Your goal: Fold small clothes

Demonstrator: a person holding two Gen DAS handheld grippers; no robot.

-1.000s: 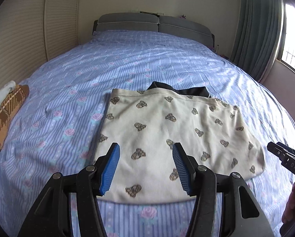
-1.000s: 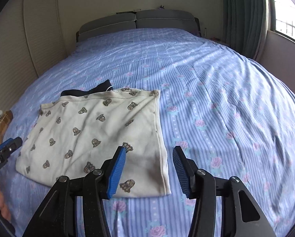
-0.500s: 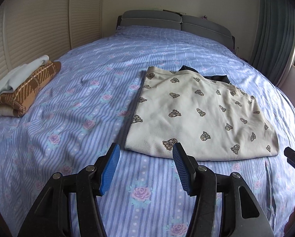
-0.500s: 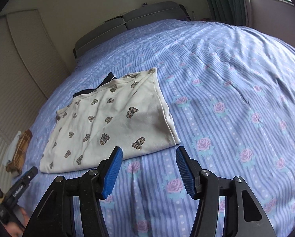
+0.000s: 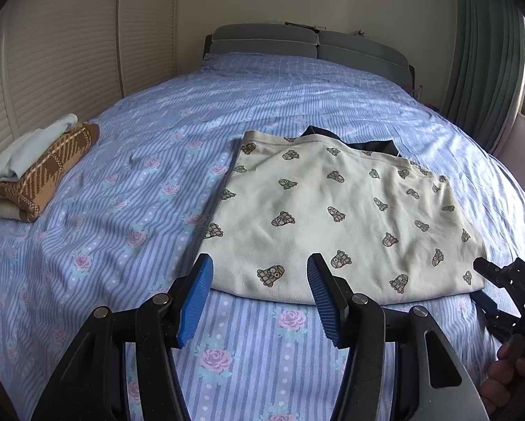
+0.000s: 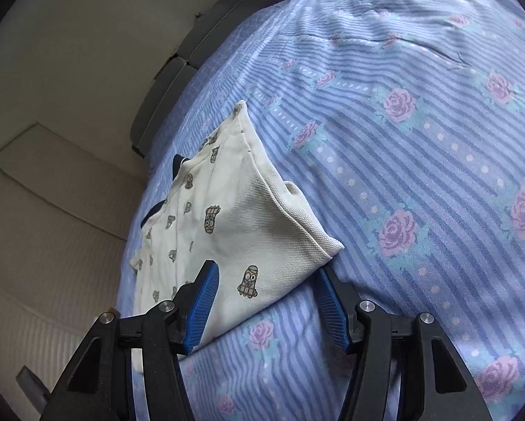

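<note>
A cream shirt (image 5: 336,217) printed with small figures lies folded flat on the blue striped, rose-patterned bed (image 5: 139,210), filling the centre and right of the left wrist view, with a dark collar (image 5: 367,145) peeking out at its far edge. The left hand-held gripper (image 5: 260,298) hovers with jaws spread at the shirt's near edge, in the lower middle of the frame. In the right wrist view, the right hand-held gripper (image 6: 266,305) is also spread, its jaws straddling the shirt's near corner (image 6: 318,249). A stack of folded clothes (image 5: 38,172) sits at the left of the left wrist view.
</note>
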